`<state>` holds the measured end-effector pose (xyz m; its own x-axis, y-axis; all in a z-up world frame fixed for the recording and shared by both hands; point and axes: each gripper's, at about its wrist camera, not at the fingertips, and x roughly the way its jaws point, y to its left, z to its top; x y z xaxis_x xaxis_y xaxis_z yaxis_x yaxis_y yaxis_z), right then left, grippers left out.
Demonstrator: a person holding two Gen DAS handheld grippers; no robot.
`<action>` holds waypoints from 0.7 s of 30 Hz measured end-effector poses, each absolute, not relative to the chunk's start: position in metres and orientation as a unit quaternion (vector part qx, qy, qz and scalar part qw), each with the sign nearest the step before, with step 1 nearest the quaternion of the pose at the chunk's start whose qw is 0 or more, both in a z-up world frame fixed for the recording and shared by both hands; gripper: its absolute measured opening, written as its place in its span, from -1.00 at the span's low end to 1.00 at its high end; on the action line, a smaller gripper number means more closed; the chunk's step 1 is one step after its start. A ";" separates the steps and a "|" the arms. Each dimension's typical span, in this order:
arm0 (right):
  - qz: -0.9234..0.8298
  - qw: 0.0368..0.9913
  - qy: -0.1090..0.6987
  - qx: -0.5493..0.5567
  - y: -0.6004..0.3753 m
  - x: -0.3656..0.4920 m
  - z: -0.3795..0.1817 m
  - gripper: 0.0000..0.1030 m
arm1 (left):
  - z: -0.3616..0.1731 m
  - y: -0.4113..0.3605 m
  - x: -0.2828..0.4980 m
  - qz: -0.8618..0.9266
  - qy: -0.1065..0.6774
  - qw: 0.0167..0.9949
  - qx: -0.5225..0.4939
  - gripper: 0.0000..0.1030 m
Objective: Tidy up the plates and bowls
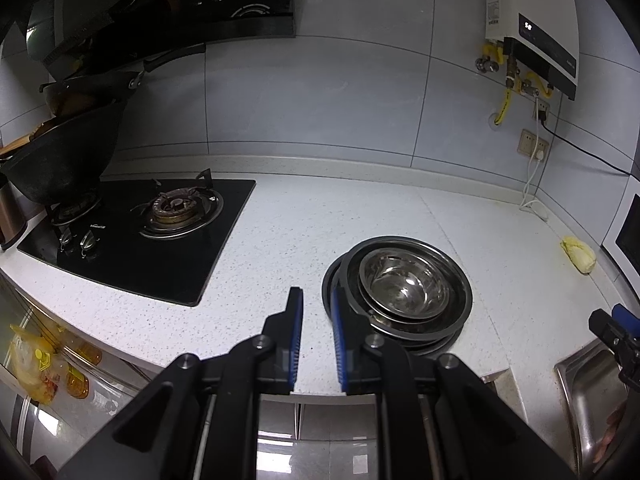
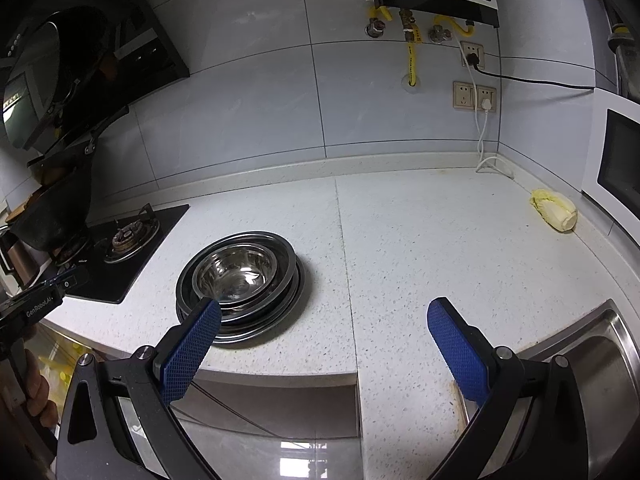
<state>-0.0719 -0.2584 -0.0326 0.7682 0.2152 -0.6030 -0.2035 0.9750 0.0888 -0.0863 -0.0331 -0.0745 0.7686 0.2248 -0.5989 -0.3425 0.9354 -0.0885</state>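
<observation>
Both wrist views look down and forward from the counter's near edge. The left faces the stove (image 1: 160, 236); both share the stacked bowls (image 1: 400, 292).

Lighting: dim, cool, from overhead. Glare on steel bowls (image 1: 404, 280) and glossy floor (image 2: 304, 456). Strong fisheye curvature, black vignetted corners. Left side deeply shadowed. Focus sharp.

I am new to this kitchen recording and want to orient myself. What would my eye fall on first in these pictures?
First, the shiny stack of steel bowls and plates on the white counter, between the black gas stove and the sink. Next, the blue-padded grippers in front: the left gripper nearly closed and empty, the right gripper wide open. A yellow cabbage lies near the far right corner.
</observation>
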 end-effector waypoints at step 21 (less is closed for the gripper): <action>0.115 0.943 0.312 -0.012 -0.248 -0.080 -0.030 0.97 | -0.074 -0.026 -0.095 0.155 0.300 0.936 -0.103 -0.72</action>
<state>-0.0802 -0.2480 -0.0298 0.7783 0.2092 -0.5920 -0.2240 0.9733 0.0495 -0.0948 -0.0260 -0.0739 0.7719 0.2283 -0.5933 -0.3518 0.9308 -0.0996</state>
